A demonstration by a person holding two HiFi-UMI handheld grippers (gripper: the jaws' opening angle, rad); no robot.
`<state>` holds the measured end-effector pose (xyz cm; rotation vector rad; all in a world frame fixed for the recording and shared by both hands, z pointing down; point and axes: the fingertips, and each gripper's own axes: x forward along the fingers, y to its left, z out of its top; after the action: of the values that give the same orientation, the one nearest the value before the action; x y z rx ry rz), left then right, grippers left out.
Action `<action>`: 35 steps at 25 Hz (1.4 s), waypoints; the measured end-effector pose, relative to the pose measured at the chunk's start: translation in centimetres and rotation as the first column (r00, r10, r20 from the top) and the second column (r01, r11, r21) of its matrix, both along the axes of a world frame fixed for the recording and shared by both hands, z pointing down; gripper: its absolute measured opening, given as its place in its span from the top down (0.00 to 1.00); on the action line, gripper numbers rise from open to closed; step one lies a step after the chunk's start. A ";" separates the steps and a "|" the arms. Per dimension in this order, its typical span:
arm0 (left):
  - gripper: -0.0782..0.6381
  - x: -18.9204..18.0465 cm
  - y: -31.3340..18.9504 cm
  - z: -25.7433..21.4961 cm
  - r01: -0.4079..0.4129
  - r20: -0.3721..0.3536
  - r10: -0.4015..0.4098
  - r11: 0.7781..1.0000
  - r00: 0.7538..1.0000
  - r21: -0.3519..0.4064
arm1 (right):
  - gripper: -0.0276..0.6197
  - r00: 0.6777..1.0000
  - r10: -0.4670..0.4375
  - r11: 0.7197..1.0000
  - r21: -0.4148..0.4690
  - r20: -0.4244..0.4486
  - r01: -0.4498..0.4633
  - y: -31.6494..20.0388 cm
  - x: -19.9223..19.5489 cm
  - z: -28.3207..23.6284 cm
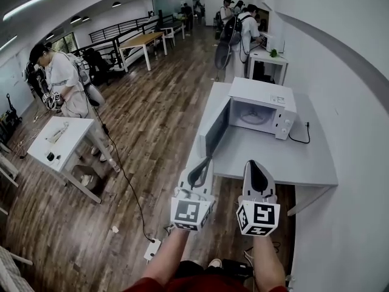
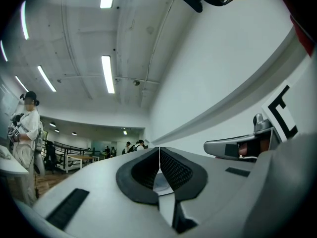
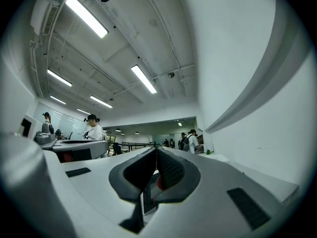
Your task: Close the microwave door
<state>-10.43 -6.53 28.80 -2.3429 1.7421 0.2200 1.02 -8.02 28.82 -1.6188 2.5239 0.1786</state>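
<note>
white boxy microwave [image 1: 262,109] on pale grey counter [image 1: 273,160], glass-fronted door [image 1: 214,134] hanging open; you held left gripper [image 1: 203,166] and right gripper [image 1: 251,165] just short, jaws closed and empty, likely for pushing.

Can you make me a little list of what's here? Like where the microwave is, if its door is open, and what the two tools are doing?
microwave: on the grey table, next to the white wall
door: open, swung out to the left
left tool: shut, holding nothing, pointing toward the door
right tool: shut, holding nothing, at the table's near edge
job: door not closed yet
</note>
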 end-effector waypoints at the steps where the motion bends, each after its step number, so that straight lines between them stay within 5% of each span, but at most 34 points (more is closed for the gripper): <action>1: 0.85 0.0 -0.5 0.2 0.004 0.000 -0.004 1.000 1.000 -0.006 | 0.92 1.000 -0.004 1.000 -0.004 0.002 0.004 -0.5 0.0 0.2; 17: 0.85 -5.5 -10.1 3.4 0.016 -0.038 -0.018 0.999 0.999 -0.050 | 0.92 0.999 -0.022 0.999 -0.048 -0.043 0.020 -10.1 -5.4 3.2; 35: 0.85 -11.1 -18.4 9.0 -0.042 0.004 0.043 0.991 0.999 -0.125 | 0.92 0.995 -0.040 0.987 -0.162 -0.088 0.026 -18.1 -12.3 8.7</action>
<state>-21.52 -24.91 37.79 -2.4672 1.7514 0.1125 -11.25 -26.12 37.56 -1.6595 2.6946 0.0473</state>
